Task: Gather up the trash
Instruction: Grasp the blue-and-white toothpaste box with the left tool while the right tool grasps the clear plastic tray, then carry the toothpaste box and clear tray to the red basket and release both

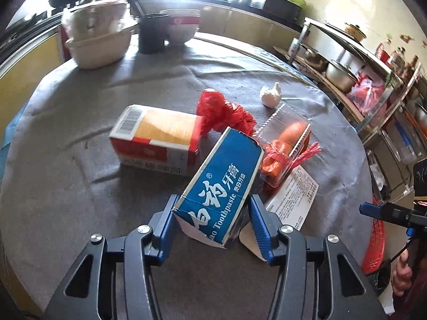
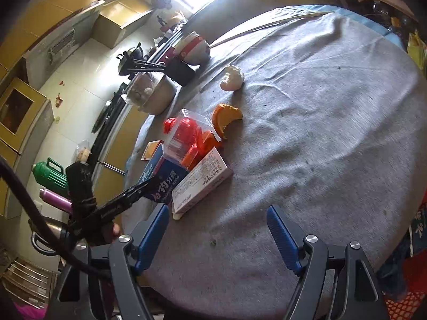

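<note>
My left gripper [image 1: 210, 213] is shut on a blue toothpaste box [image 1: 224, 181], holding it tilted above the grey table; the box also shows in the right wrist view [image 2: 162, 184]. Behind it lie a red and white carton [image 1: 157, 138], a crumpled red plastic bag [image 1: 224, 112], a clear plastic tray with orange peel [image 1: 285, 144], a white leaflet box [image 1: 293, 197] and a crumpled white tissue [image 1: 271, 94]. My right gripper [image 2: 217, 218] is open and empty over the table near the white box [image 2: 202, 184]. An orange peel [image 2: 226, 118] and the tissue [image 2: 232, 78] lie further off.
Bowls [image 1: 98, 45], a dark cup [image 1: 152, 33] and a red-rimmed bowl [image 1: 181, 26] stand at the table's far edge. A metal shelf with pots [image 1: 344, 66] stands to the right. A red basket [image 1: 373, 242] sits beside the table. A green thermos [image 2: 52, 174] is on the floor.
</note>
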Available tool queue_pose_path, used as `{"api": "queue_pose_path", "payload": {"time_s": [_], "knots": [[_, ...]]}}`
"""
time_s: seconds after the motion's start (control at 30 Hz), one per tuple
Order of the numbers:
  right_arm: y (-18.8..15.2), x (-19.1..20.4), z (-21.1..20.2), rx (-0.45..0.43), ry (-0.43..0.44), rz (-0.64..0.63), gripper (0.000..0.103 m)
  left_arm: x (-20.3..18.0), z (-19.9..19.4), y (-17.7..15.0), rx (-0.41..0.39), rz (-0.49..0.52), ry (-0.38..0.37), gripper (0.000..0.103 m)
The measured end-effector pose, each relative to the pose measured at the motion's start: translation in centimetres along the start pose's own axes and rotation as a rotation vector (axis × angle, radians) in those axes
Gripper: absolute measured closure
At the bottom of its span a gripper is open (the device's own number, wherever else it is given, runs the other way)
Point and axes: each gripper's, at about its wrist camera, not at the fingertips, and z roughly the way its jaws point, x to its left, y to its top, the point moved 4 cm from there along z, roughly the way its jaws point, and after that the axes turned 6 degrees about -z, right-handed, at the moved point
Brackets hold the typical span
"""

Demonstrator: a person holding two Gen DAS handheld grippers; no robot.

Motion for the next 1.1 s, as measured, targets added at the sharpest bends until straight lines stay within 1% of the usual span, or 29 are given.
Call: {"api": "queue_pose_path", "payload": {"time_s": [0.13,0.23,0.3,0.4,0.43,0.53,0.57,0.63,0.77,0.83,1.03,1.1], "knots": [[1.7,1.6,1.4,0.011,-0.009,-0.001,0.024,0.7,-1.3,-1.1,-0.014,-0.047,0.024,0.053],[3.4,2.8,2.7,0.021,-0.014,0.025,0.024,1.4,-2.5,-2.2,-0.022,-0.070,0.083,0.053],[4.5,3.5,3.7,0.033,-0.021,0.053,0.024,1.9,-3.3,-2.7,-0.039,-0.093,0.106,0.053],[6.2,4.8,5.1,0.034,-0.062,0.073,0.024,2.6,-5.1,-3.4,-0.090,-0.117,0.154,0.053],[6.8,5.4,5.8,0.041,-0.095,0.069,0.024,2.7,-5.4,-3.4,-0.101,-0.118,0.167,0.053],[8.0,6.2,7.3,0.059,-0.141,0.103,0.024,2.7,-6.6,-3.7,-0.138,-0.105,0.214,0.053],[8.3,6.4,8.0,0.070,-0.164,0.125,0.024,2.5,-6.8,-3.7,-0.144,-0.101,0.218,0.053],[8.6,7.0,9.1,0.084,-0.180,0.158,0.024,2.2,-7.2,-3.9,-0.153,-0.091,0.215,0.053],[8.9,7.9,11.2,0.123,-0.264,0.169,0.024,1.6,-7.6,-4.2,-0.158,-0.081,0.198,0.054],[9.2,8.2,12.1,0.134,-0.316,0.159,0.024,1.6,-7.6,-4.3,-0.152,-0.083,0.186,0.059],[10.1,7.6,13.9,0.128,-0.453,0.140,0.024,1.6,-7.6,-4.9,-0.144,-0.084,0.178,0.060],[10.2,6.7,13.9,0.116,-0.474,0.163,0.024,1.6,-7.5,-5.1,-0.142,-0.083,0.168,0.060]]}}
